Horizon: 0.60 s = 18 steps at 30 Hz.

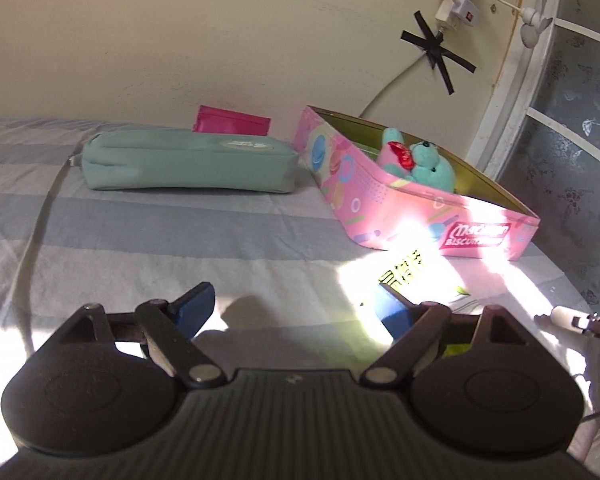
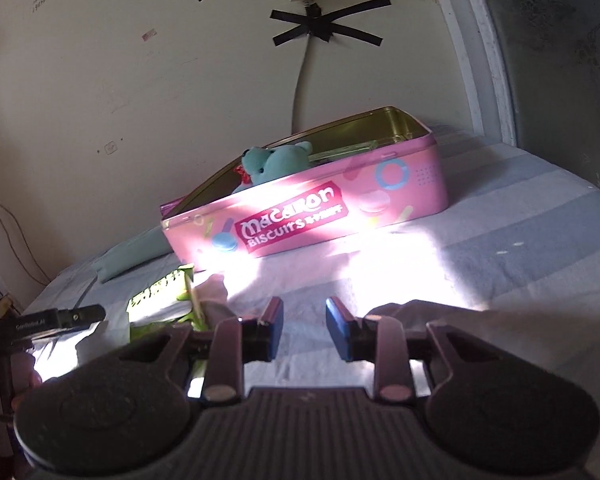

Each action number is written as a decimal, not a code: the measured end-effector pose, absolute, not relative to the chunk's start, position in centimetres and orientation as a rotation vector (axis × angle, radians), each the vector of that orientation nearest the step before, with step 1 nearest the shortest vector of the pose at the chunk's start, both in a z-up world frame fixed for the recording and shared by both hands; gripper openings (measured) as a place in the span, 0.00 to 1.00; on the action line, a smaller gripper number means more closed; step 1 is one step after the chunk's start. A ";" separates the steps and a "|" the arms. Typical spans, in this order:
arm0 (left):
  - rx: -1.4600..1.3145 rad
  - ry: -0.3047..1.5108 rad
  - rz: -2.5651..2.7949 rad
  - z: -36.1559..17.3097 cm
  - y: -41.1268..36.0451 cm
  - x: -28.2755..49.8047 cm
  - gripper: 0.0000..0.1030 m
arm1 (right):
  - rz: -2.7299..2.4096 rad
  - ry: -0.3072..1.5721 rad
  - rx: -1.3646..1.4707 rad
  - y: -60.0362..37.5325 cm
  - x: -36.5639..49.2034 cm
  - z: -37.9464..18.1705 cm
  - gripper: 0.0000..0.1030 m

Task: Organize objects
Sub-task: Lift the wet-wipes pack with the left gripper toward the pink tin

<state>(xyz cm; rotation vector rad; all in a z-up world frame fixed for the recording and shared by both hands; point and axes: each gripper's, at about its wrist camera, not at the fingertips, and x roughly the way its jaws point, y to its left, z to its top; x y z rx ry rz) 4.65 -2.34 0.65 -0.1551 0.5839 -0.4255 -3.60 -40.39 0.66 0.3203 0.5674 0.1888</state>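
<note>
Left hand-held gripper (image 1: 296, 308) open, green packet (image 1: 404, 270) beside its right fingertip, pink tin (image 1: 412, 208) beyond

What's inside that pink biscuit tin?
A teal teddy bear with a red bow lies in the open pink tin. The tin's wall hides the floor around it.

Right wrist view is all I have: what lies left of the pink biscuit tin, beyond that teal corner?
Observer: A long teal fabric pencil pouch, lying flat on the striped bedsheet, just beside the pink macaron biscuit tin.
Operator: Anything behind it?
Observer: A flat magenta packet against the wall.
Operator: Is the left tool holding something?
Observer: No, the left tool is open and empty, with the green snack packet just ahead of its right finger.
</note>
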 end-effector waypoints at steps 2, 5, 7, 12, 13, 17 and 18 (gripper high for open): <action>-0.116 0.577 -0.470 1.5 -3.8 5.2 0.85 | 0.249 0.570 0.275 -38.6 -4.1 0.7 0.38; -0.039 0.581 -0.560 2.2 -6.3 6.3 0.86 | 0.352 0.586 0.199 -35.0 -4.0 1.0 0.48; -0.008 0.598 -0.602 2.4 -7.5 7.2 0.91 | 0.371 0.601 0.101 -32.7 -4.0 1.2 0.62; 0.032 0.669 -0.679 1.6 -10.2 8.6 0.87 | 0.370 0.614 -0.117 -28.1 -3.0 0.9 0.89; 0.035 0.689 -0.683 1.3 -10.5 8.5 0.79 | 0.367 0.603 -0.151 -27.5 -2.9 0.7 0.89; 0.009 0.729 -0.735 1.1 -11.5 7.1 0.62 | 0.361 0.572 -0.181 -28.1 -2.8 0.7 0.79; 0.014 0.729 -0.745 1.1 -11.9 6.6 0.62 | 0.341 0.571 -0.182 -28.9 -2.8 0.7 0.82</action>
